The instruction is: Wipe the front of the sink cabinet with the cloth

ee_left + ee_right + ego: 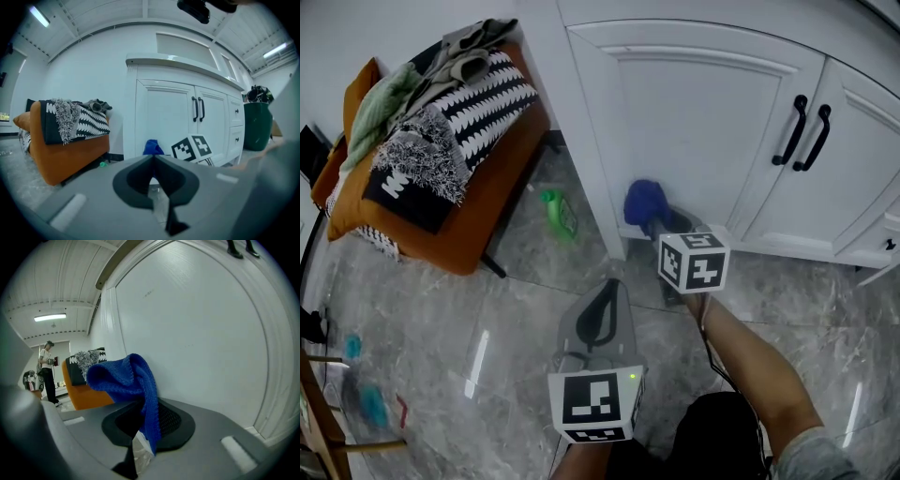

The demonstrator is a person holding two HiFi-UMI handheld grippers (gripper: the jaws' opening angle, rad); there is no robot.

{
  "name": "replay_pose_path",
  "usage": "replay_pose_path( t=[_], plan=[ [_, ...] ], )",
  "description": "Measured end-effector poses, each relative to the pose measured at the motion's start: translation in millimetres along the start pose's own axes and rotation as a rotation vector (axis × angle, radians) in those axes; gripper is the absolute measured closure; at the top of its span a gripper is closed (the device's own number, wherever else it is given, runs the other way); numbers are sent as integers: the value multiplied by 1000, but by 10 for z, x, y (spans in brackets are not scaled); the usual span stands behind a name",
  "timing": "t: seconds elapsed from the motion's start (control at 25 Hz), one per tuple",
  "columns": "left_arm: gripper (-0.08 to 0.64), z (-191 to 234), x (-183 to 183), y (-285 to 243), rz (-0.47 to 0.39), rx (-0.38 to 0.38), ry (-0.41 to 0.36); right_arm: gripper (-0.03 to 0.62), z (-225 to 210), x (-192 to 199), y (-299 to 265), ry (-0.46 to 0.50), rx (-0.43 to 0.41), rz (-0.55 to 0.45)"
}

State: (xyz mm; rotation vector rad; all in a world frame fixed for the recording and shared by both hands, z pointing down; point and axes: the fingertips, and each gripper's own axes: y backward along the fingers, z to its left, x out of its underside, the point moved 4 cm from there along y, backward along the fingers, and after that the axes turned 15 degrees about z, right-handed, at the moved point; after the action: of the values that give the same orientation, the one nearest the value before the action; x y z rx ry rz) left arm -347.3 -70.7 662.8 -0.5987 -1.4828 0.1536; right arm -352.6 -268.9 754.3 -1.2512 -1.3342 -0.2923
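Blue knit cloth at white cabinet front
Bunched, pinched in right gripper, low by the left door; doors closed.

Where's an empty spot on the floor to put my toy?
The grey floor between the orange sofa and the left gripper is bare. It's crowded by the cabinet: the right gripper holds the blue cloth there, near a green thing.

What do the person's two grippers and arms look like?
The left gripper and right gripper are grey with dark claw pads; each carries a white cube with black square markers. A thin black cable follows the right forearm; grey sleeve.
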Motion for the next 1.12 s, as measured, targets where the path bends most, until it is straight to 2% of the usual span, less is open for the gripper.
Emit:
replay_pose_path(
  t=[0.28,0.6,0.84,1.0,1.12],
  plan=[
    [549,-390,-113,-144,-22,51,5,537,-343,23,473,-28,-13,-27],
    [549,-1125,-265,-284,-52,116,12,534,-847,38,1376,86,-10,-140],
    [549,-1701,-329,-421,-71,152,-65,532,-1103,37,2030,227,6,-230],
    [549,-2008,-285,-578,-48,194,-97,531,-1359,208,2397,206,21,-225],
    [548,-2241,-254,-695,-65,253,-132,531,-1583,375,2679,167,66,-210]
  ],
)
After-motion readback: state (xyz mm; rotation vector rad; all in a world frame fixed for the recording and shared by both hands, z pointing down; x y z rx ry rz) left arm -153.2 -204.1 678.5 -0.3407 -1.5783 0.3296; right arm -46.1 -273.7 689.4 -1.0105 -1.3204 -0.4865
